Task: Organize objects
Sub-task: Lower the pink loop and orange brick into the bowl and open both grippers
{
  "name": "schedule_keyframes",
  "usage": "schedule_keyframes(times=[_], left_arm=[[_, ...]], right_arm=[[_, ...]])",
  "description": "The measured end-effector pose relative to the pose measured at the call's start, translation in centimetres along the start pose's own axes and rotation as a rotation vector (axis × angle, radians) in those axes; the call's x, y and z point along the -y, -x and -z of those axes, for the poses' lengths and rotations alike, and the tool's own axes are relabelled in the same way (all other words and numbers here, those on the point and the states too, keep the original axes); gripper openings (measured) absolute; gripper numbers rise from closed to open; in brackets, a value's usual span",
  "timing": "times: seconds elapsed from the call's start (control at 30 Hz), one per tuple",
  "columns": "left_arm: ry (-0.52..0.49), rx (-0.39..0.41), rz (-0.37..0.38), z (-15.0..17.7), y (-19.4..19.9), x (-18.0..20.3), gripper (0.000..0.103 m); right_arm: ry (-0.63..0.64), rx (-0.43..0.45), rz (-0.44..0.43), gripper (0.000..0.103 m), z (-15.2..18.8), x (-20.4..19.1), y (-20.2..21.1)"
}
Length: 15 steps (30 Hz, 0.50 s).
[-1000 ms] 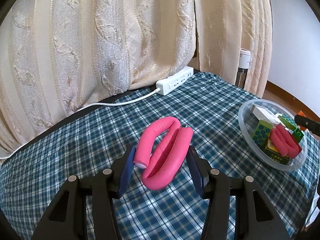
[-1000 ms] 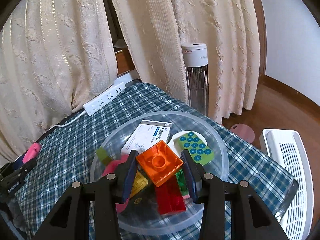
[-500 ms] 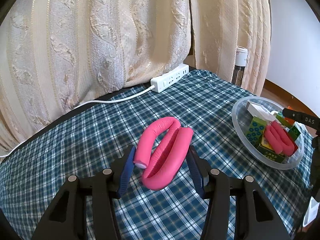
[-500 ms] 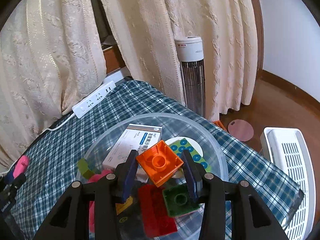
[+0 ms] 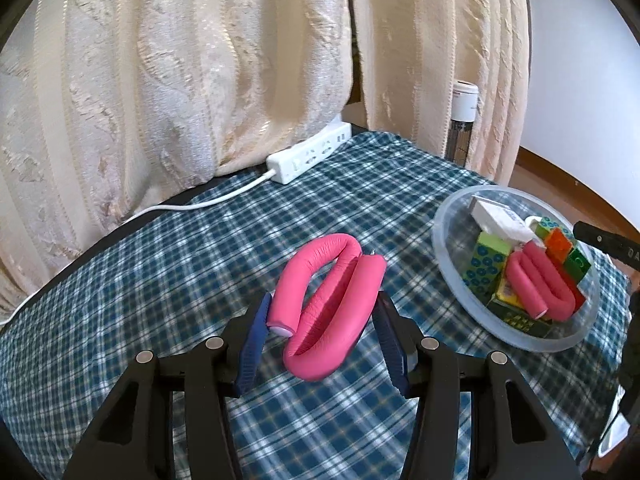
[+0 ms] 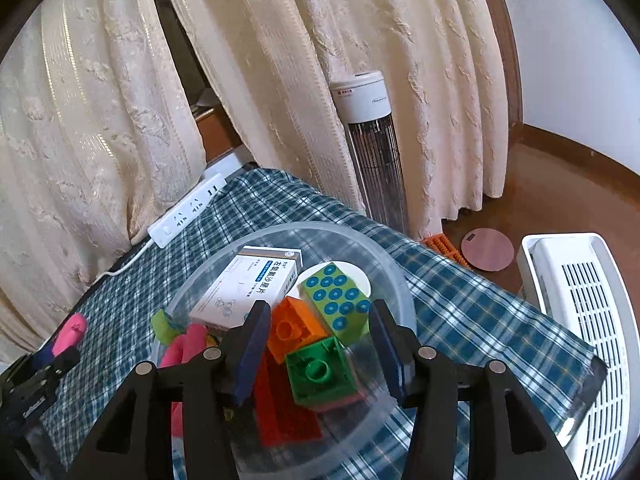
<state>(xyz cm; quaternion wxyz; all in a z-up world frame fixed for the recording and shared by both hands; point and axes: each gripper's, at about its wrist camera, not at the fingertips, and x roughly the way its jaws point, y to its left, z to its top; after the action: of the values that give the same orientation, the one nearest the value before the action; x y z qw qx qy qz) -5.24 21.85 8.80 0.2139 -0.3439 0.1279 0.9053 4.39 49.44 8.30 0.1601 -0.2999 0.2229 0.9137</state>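
Observation:
My left gripper is shut on a folded pink foam roller and holds it above the plaid tablecloth. A clear plastic bowl sits to its right; it also shows in the right wrist view. My right gripper is open over the bowl. An orange brick lies in the bowl between its fingers, beside a green brick, a red plate, a dotted green cube, a white medicine box and another pink roller.
A white power strip with its cord lies at the table's far edge against cream curtains. A tower heater stands behind the table. A white appliance and a pink disc are on the brown floor at right.
My right gripper opened and let go of the orange brick, which now lies in the bowl. My left gripper kept hold of the pink roller and shifted slightly.

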Motion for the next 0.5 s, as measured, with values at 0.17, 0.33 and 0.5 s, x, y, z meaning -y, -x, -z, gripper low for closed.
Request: schedule_keyframes(times=[0.17,0.33,0.5], left_arm=[[-0.022,0.005,0.02,-1.3,-0.6,1.8,0.053],[-0.039,0.006,0.042,-2.9,-1.5,3.6,0.053],[-0.057,-0.002,0.066,-4.5,-3.0,5.4,0.053]], right_arm=[[0.03,0.041,-0.008,0.059,0.4,0.0,1.2],[0.046,0.063,-0.027,0.06,0.7,0.3,1.9],[0.056,0.072,-0.04,0.06,1.0,0.9,2.2]])
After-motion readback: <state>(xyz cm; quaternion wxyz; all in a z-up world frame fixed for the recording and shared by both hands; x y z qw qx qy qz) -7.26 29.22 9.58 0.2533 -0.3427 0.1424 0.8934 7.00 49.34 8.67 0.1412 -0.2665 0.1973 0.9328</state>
